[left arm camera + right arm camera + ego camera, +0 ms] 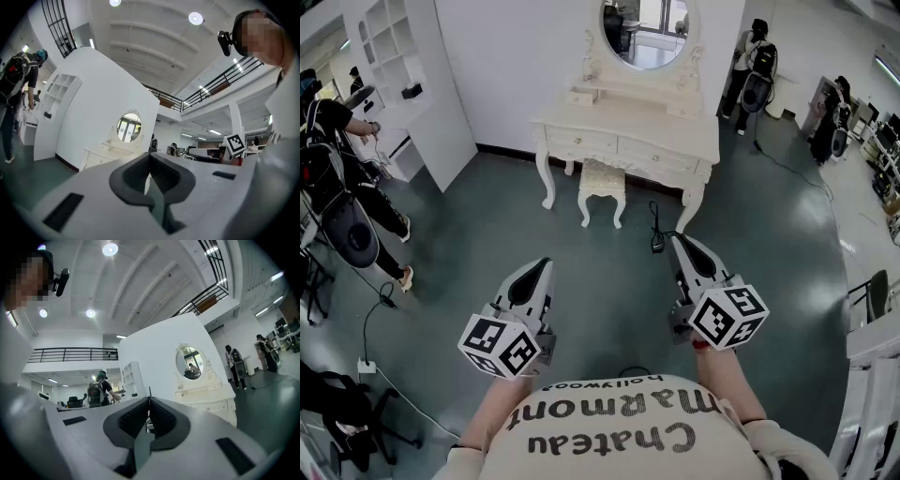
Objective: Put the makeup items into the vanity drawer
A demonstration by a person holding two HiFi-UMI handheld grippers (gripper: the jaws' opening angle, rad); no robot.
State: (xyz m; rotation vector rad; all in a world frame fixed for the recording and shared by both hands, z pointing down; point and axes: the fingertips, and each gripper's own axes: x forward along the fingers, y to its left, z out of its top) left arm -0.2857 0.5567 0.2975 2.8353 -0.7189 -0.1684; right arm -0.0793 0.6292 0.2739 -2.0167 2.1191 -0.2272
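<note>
The cream vanity table (630, 124) with its oval mirror (645, 33) stands against the far wall, a few steps ahead of me. Its two front drawers (581, 142) are shut. A small cream box (581, 96) sits on the top at the left; I cannot make out any makeup items from here. A matching stool (602, 186) stands in front of it. My left gripper (546, 263) and right gripper (677, 240) are held out over the dark floor, both shut with nothing between the jaws. The vanity (101, 158) (206, 401) shows small in both gripper views, beyond the shut jaws.
A white shelf unit (405, 75) stands at the left wall, with a person with a backpack (337, 178) beside it. More people (755, 66) stand at the back right. A black cable (657, 232) lies on the floor before the vanity. A chair (874, 292) is at the right.
</note>
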